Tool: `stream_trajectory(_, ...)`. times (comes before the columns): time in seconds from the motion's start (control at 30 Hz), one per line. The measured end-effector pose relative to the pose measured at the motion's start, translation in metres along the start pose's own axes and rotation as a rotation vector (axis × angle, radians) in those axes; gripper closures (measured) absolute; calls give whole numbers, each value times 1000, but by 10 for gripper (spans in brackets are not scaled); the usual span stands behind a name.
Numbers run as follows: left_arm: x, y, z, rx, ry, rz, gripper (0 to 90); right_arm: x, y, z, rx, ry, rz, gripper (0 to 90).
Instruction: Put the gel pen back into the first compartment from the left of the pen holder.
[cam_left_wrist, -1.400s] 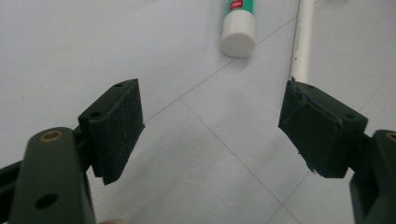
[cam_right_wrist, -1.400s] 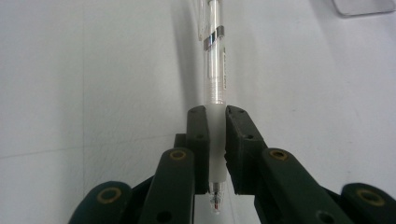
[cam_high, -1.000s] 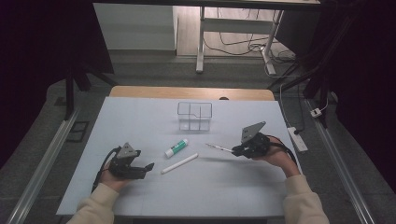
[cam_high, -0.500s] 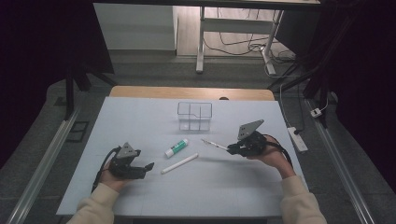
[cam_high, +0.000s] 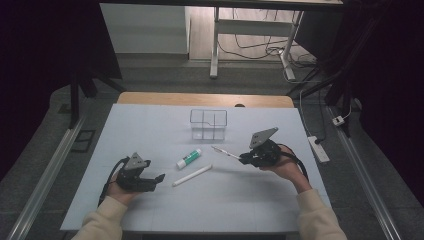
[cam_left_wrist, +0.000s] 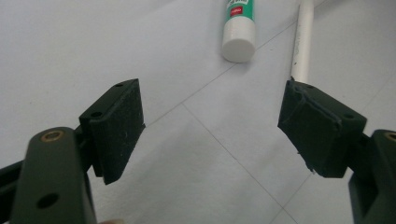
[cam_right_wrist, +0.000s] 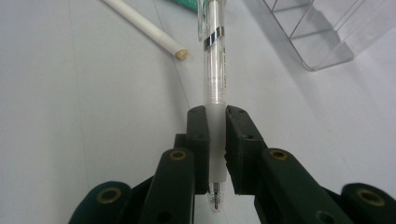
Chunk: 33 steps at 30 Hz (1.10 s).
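Note:
My right gripper (cam_high: 246, 159) (cam_right_wrist: 215, 123) is shut on a clear pen (cam_right_wrist: 214, 79) (cam_high: 224, 153), holding it above the white table (cam_high: 260, 205); the pen points left toward the middle. A clear divided organizer box (cam_high: 208, 123) (cam_right_wrist: 322, 32) stands behind it. A green-and-white glue stick (cam_high: 188, 158) (cam_left_wrist: 239, 25) and a white pencil (cam_high: 192, 175) (cam_left_wrist: 301, 42) (cam_right_wrist: 144, 28) lie at the table's middle. My left gripper (cam_high: 158, 179) (cam_left_wrist: 212, 128) rests on the table at the left, open, nothing between its pads, pointing at the glue stick and pencil.
A wooden strip (cam_high: 205, 99) borders the table's far edge. A power strip (cam_high: 318, 149) lies on the floor to the right, with desk legs and cables (cam_high: 260, 47) beyond. A metal rail (cam_high: 45, 180) runs along the left.
My right gripper with the pen has shifted slightly left and up off the table. The left gripper has stayed in place.

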<state>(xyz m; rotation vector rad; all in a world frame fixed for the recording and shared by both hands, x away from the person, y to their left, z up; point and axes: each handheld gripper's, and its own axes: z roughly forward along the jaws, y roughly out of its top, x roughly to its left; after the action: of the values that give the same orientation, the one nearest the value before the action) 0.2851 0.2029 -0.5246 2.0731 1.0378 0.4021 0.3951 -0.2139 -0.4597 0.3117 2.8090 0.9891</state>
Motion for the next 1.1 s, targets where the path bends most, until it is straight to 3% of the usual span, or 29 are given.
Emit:
stream_trajectory(0.17, -1, 2, -2, -9, 12, 14, 225, 4, 6, 1, 2, -16, 0, 795)
stream_trajectory(0.57, -18, 16, -8, -34, 24, 111, 233, 12, 16, 10, 24, -16, -12, 795)
stream_trajectory(1.1, -40, 48, -3, -48, -33, 190, 240, 16, 22, 16, 23, -12, -12, 795)
